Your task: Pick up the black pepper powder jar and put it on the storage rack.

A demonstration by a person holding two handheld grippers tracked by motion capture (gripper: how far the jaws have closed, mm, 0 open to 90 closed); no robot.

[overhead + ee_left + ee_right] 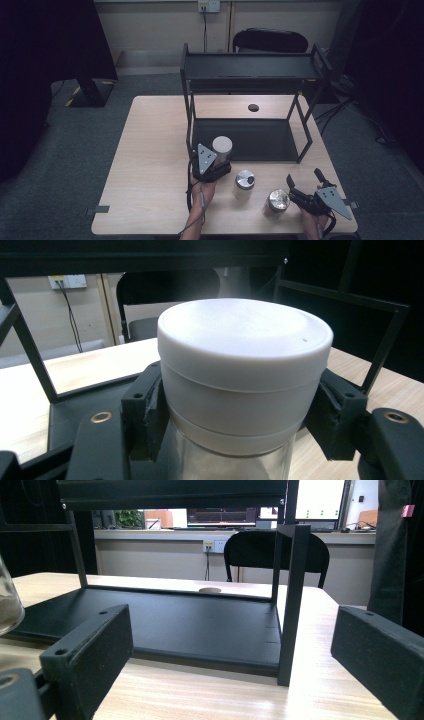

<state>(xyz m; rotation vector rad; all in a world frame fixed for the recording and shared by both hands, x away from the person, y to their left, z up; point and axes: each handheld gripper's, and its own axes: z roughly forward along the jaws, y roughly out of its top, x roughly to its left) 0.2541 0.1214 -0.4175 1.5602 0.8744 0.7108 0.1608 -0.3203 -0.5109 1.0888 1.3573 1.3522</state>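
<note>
A light wooden table point(150, 165) carries a black two-tier metal rack point(250, 75) toward its far side, its lower shelf point(175, 625) lying flat on the tabletop. At the front left corner of that rack, the left gripper point(216, 161) has its jaws closed against a white-lidded jar point(244, 375), the black pads pressing the jar's sides just below the lid; the jar stands upright, close in front of the lower shelf's front edge. The right gripper point(306, 181) rests near the table's front right corner with its jaws spread wide and nothing between them, pointing toward the rack. Between the two grippers stand two more jars: a metal-lidded jar point(244, 184) just right of the left gripper, and a foil-topped jar point(276, 202) nearer the right gripper.
</note>
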